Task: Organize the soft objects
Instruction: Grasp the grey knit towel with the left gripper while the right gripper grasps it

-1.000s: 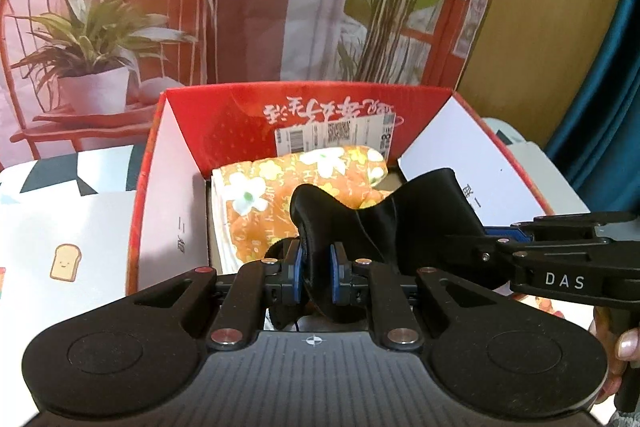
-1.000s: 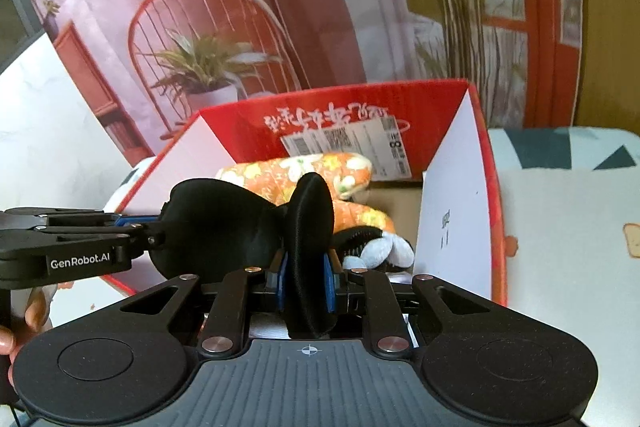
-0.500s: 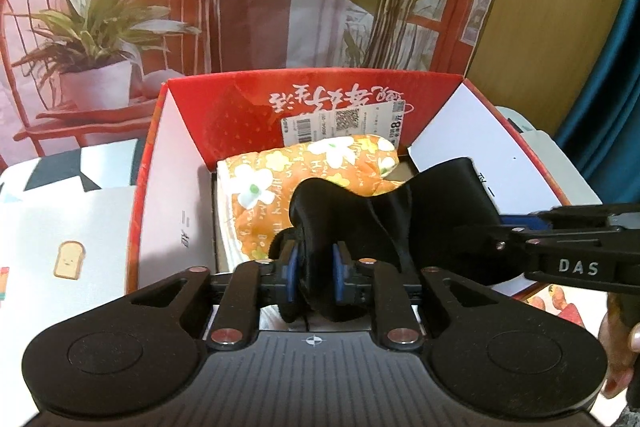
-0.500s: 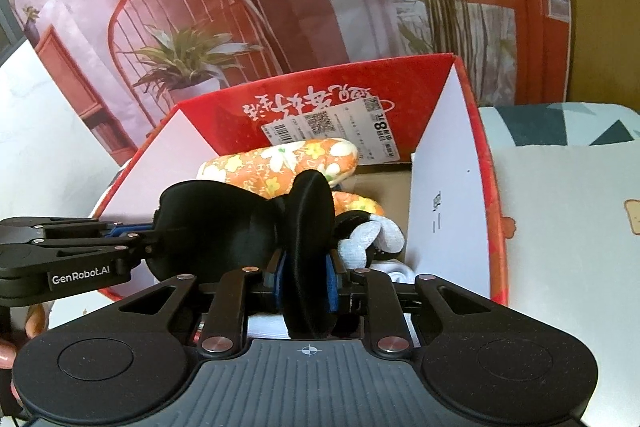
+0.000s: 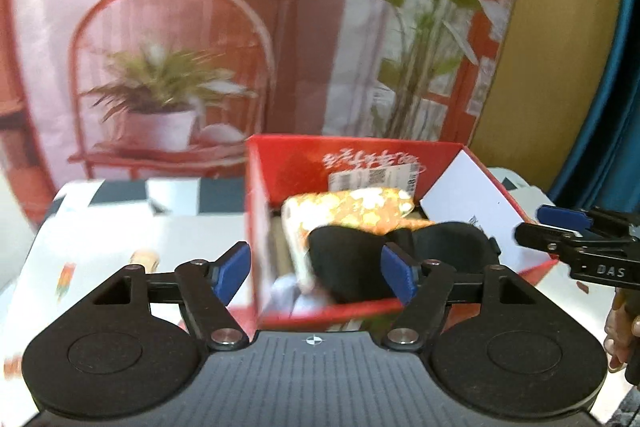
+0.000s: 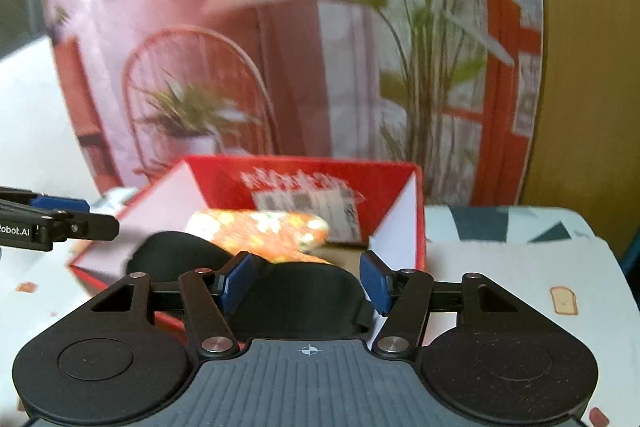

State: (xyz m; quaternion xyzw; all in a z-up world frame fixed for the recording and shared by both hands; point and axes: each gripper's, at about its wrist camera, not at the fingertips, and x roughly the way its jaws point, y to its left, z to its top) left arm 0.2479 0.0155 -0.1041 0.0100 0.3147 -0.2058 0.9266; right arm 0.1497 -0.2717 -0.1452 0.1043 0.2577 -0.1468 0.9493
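**A:** How far along did the sorting look?

**B:** Well on. The black padded bra lay inside the red cardboard box, draped at the near end over the orange floral cloth roll. Neither tool had hold of it. The left gripper had its blue pads spread wide and opening, short of the box's near wall with nothing pressed between them. The right gripper was opening too; a bra cup showed in the gap between its pads, but they stood clear of the fabric.

**A:** So that item was placed. What was left?

**B:** Hard to judge. I saw no loose soft things on the patterned tablecloth, though much of the table fell outside both views. The bra sat heaped rather than flat, so it might have wanted tucking down.

**A:** Did the two cameras differ?

**B:** Yes. The left wrist view looked down into the box's near corner and showed something pale, bluish-white, under the cloth roll; it was too blurred to name. It also caught the right tool's fingers out at the right edge and a bit of the person's hand. The right wrist view showed the box's white inner flap and the barcode label on the far wall more squarely, and the left tool's tip entering from the left.
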